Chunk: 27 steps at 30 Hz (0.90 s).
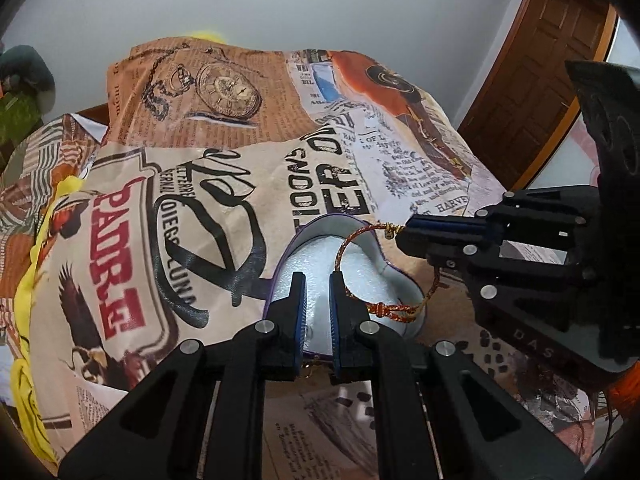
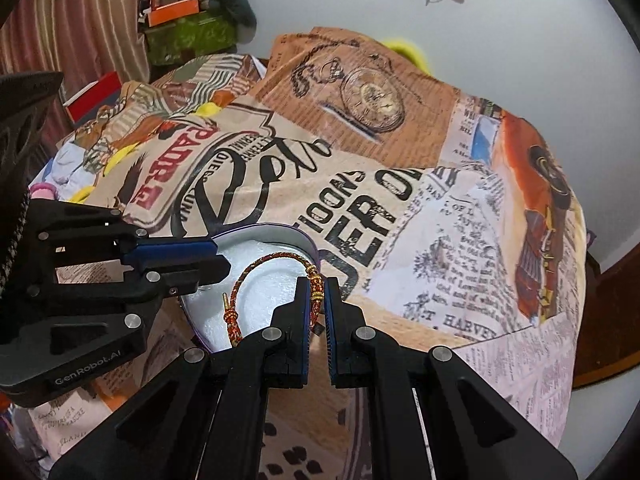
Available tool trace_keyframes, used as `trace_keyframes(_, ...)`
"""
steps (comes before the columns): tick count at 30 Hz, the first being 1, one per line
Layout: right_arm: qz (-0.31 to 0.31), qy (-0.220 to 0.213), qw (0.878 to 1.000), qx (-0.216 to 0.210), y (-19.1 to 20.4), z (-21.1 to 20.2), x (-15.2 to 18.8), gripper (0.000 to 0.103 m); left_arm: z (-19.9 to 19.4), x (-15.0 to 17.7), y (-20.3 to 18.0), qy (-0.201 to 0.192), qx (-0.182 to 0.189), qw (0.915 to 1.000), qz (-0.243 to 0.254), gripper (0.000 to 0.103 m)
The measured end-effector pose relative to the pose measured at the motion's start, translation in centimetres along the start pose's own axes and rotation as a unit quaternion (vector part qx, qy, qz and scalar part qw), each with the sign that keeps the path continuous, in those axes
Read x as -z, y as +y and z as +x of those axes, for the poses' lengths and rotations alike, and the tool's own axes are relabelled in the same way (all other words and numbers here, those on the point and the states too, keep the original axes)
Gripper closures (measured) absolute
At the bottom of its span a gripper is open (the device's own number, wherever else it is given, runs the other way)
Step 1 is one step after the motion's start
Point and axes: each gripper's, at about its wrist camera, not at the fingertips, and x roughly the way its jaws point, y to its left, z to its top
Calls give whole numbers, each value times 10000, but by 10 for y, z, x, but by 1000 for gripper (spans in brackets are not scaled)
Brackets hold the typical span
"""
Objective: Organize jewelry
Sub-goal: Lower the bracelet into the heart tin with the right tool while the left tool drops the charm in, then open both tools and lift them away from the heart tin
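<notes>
A red-and-gold braided cord bracelet (image 2: pixel 256 266) hangs over a heart-shaped box (image 1: pixel 372 240) with a purple rim and a white foam lining (image 2: pixel 272 296). My right gripper (image 2: pixel 316 294) is shut on the bracelet at its gold beads; in the left wrist view this gripper (image 1: pixel 404 236) holds the bracelet (image 1: pixel 348 244) by its end. My left gripper (image 1: pixel 318 280) is slightly open over the box with nothing between the pads; the bracelet's cord runs beside its right finger. In the right wrist view the left gripper (image 2: pixel 220 258) points over the box's left side.
The box sits on a cloth printed with newspaper collage (image 2: pixel 400 208), draped over a mound. Yellow fabric (image 1: pixel 28 264) lies at the left. A wooden door (image 1: pixel 536 72) is at the right, a white wall behind. Cluttered boxes (image 2: pixel 180 20) stand at the far left.
</notes>
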Motion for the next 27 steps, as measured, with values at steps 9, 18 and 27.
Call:
trace_keyframes(9,-55,174,9997,-165,6,15,-9,97,-18,-3,8,-178,50,9997,-131,74)
trace_keyframes(18,-22,333,9986,-415,8,19,-10,97,-39,7,20,-239,-202,9994,-165,74)
trace_keyframes(27,161,371,9985,-369,0,-2,-6,92,-52,25,17,-96,-448,9989,-58,74)
